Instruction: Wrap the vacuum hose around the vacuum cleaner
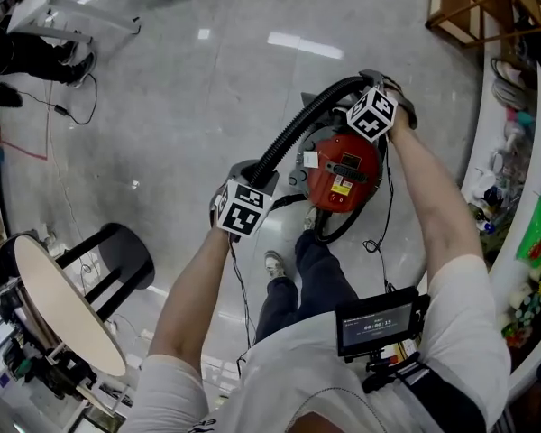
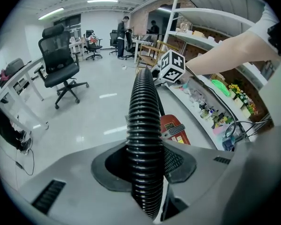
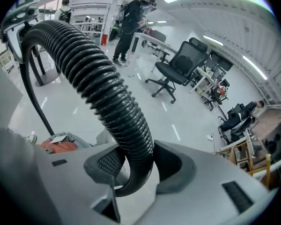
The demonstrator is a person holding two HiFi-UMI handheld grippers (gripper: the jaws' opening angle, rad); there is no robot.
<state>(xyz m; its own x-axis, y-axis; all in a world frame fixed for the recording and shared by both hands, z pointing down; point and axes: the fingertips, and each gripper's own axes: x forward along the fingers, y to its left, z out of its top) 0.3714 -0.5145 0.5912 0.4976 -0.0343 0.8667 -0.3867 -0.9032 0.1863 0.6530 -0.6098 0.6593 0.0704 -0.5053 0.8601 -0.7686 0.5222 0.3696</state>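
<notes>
A red vacuum cleaner (image 1: 343,183) stands on the floor in front of my feet. Its black ribbed hose (image 1: 293,129) arches from lower left to upper right above it. My left gripper (image 1: 249,175) is shut on the hose's lower left part, and the hose (image 2: 144,125) runs up between its pads (image 2: 175,162). My right gripper (image 1: 375,85) is shut on the hose at the arch's far end, beyond the vacuum. In the right gripper view the hose (image 3: 98,93) curves down through the jaws, with the vacuum (image 3: 61,145) low at the left.
A black power cord (image 1: 379,233) loops on the floor by the vacuum. A round table (image 1: 63,305) and a black stool (image 1: 117,255) stand at the left. Cluttered shelves (image 1: 523,197) line the right. Office chairs (image 2: 61,60) and people (image 3: 131,22) are further off.
</notes>
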